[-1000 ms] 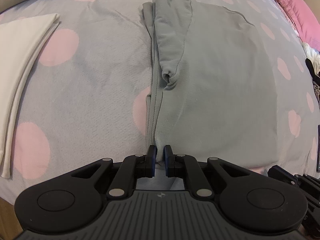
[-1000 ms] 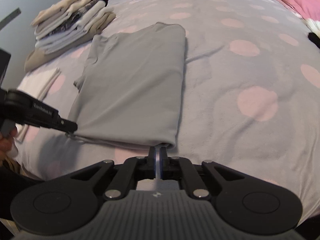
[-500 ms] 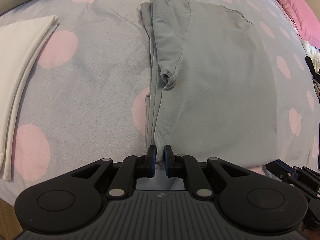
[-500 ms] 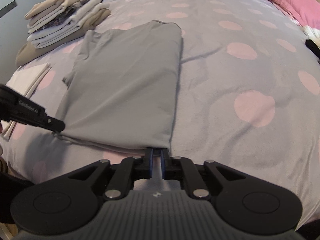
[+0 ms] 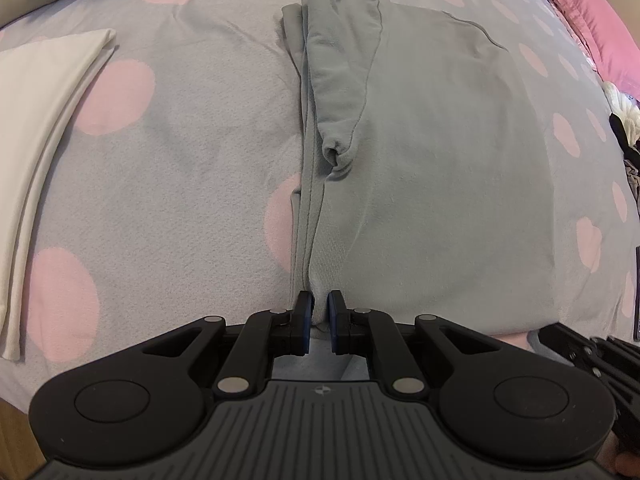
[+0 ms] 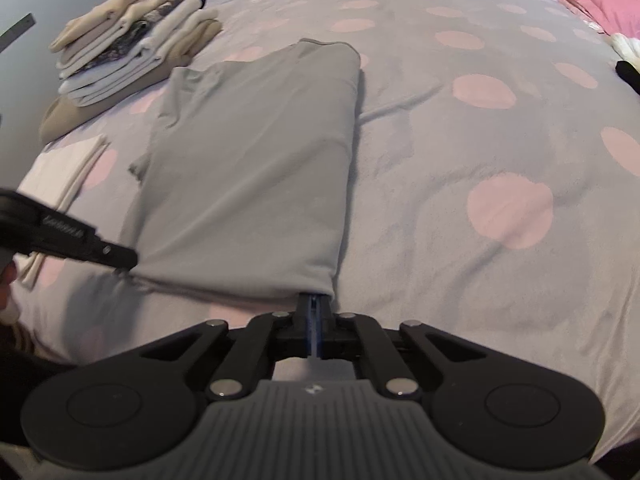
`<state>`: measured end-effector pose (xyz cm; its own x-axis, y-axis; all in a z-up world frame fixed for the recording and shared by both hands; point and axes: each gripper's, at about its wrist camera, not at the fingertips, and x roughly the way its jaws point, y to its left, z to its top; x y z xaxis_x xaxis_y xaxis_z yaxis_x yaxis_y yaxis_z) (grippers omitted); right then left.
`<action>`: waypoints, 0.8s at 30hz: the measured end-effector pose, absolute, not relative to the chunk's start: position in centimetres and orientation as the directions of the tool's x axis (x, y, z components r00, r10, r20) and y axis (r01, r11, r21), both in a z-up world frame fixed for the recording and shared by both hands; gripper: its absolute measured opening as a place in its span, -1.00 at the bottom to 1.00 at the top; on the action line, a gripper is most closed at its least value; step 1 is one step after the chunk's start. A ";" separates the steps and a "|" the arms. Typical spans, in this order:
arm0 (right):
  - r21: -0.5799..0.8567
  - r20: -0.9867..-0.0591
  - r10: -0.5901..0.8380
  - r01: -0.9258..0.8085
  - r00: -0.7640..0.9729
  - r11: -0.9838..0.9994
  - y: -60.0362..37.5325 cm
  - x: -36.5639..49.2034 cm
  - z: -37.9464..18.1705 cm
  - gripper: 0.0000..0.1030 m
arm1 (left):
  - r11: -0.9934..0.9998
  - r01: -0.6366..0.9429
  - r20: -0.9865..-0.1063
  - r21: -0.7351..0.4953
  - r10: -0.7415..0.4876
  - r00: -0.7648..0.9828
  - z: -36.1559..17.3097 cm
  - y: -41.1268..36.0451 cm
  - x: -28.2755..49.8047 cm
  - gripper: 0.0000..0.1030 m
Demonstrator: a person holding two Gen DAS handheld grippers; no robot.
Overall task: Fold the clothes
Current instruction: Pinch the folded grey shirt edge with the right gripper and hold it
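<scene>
A grey garment (image 5: 440,168) lies folded lengthwise on the spotted bedspread, with a sleeve (image 5: 340,80) folded over its left side. It also shows in the right wrist view (image 6: 256,176). My left gripper (image 5: 319,308) is shut on the garment's near left corner. My right gripper (image 6: 315,304) is shut on its near right corner. The left gripper shows at the left of the right wrist view (image 6: 116,256), at the garment's other near corner.
A folded white cloth (image 5: 44,128) lies to the left on the bed. A stack of folded clothes (image 6: 128,48) sits at the far left. A pink pillow (image 5: 592,20) and dark items (image 5: 624,132) are at the right edge.
The right wrist view has shifted, so the garment now reaches further up and right in it. The grips on both corners are unchanged.
</scene>
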<state>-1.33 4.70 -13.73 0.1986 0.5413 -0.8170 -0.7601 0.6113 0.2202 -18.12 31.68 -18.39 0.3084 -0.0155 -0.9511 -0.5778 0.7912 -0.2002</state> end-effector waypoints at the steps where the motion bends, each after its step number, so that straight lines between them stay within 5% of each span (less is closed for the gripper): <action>1: 0.221 -0.817 0.543 -0.764 0.194 0.606 4.5 -1.4 -13.6 -0.97 | 0.791 -0.578 -0.951 -0.200 -0.015 0.308 -18.4 31.6 -18.2 -0.86; 13: 0.221 -0.844 0.503 -0.731 0.188 0.645 2.4 -0.5 -13.8 -1.00 | 0.791 -0.578 -0.951 -0.201 -0.015 0.309 -18.7 33.4 -16.8 -0.86; 17: 0.155 -0.826 0.526 -0.817 0.201 0.555 4.0 -2.1 -13.3 -0.60 | 0.790 -0.580 -0.951 -0.201 -0.015 0.308 -18.4 33.1 -17.0 -0.86; 21: 0.089 -0.823 0.523 -0.859 0.222 0.504 5.9 -2.6 -13.4 -0.43 | 0.780 -0.587 -0.949 -0.216 -0.025 0.315 -18.4 33.3 -17.2 -0.86; 23: 0.106 -0.826 0.526 -0.861 0.203 0.498 6.3 -2.1 -13.7 -0.49 | 0.778 -0.587 -0.947 -0.223 -0.031 0.319 -18.3 33.4 -17.3 -0.86; 24: 0.111 -0.827 0.526 -0.860 0.198 0.498 6.4 -1.9 -13.9 -0.74 | 0.778 -0.586 -0.946 -0.226 -0.034 0.321 -18.3 33.4 -17.4 -0.86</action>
